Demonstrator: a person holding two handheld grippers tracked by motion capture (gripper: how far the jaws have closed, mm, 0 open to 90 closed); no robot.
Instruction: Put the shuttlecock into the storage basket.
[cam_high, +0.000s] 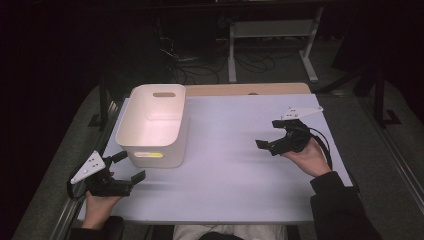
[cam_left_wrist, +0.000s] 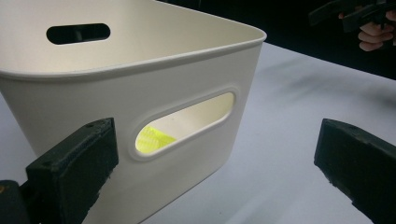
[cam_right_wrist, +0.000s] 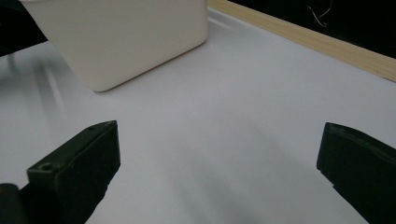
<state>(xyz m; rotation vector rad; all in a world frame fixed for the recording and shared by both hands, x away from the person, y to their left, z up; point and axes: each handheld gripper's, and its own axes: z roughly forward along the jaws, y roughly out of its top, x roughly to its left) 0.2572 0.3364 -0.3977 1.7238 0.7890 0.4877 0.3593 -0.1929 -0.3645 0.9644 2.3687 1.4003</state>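
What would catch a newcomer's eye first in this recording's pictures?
The white bin stands out first, on the left part of the pale table, with a slot handle in its near wall. Through that slot, the left gripper view shows something bright yellow lying inside. The left gripper sits just in front of the bin and the right gripper hangs over the table's right side, both with jaws wide apart.

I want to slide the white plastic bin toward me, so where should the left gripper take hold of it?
Probably the near short wall of the white plastic bin, at its oval handle slot. That slot faces the open left gripper, so come in from the near side, one jaw through the slot, the other over the rim.
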